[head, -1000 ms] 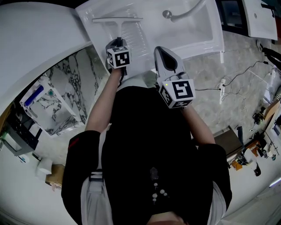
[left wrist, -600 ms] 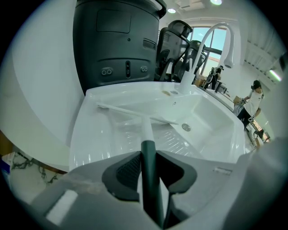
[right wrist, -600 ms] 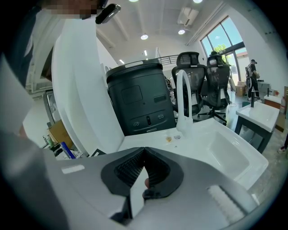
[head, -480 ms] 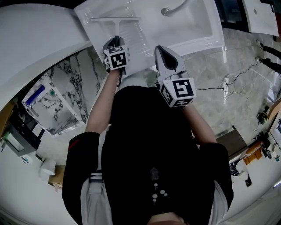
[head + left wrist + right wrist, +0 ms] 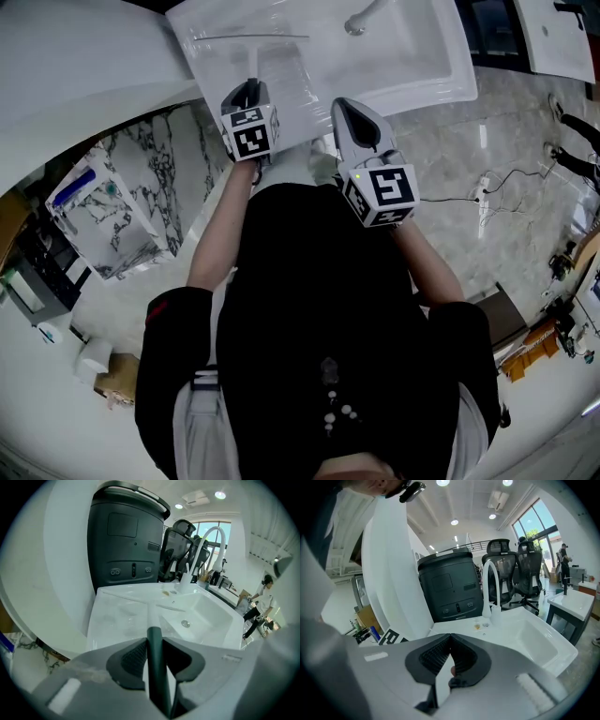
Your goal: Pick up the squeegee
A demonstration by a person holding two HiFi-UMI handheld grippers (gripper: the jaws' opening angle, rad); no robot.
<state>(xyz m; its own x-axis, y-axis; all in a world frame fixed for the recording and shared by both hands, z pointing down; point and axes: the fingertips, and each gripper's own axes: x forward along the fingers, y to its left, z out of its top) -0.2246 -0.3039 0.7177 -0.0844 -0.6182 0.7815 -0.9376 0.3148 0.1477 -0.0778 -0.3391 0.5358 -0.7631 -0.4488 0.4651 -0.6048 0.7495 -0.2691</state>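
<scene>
The squeegee (image 5: 253, 39) has a pale blade lying crosswise over the white sink counter (image 5: 216, 56), with a thin neck running back to a dark green handle (image 5: 157, 667). My left gripper (image 5: 248, 91) is shut on that handle; in the left gripper view the handle stands upright between the two ribbed pads (image 5: 136, 656) of the left gripper (image 5: 153, 641). The blade looks slightly blurred, just above the counter. My right gripper (image 5: 350, 110) hovers at the counter's near edge, right of the left one. In the right gripper view its jaws (image 5: 450, 637) meet at the tips with nothing between them.
The sink basin (image 5: 412, 56) with its drain (image 5: 186, 624) and curved white faucet (image 5: 211, 545) lies right of the squeegee. A big dark bin (image 5: 126, 545) stands behind the counter. A marble-patterned panel (image 5: 150, 187) is on the left, and cables (image 5: 497, 178) are on the floor to the right.
My left gripper has risen with the squeegee in its grip, and the blade has come off the counter. The right gripper has drifted a little sideways.
</scene>
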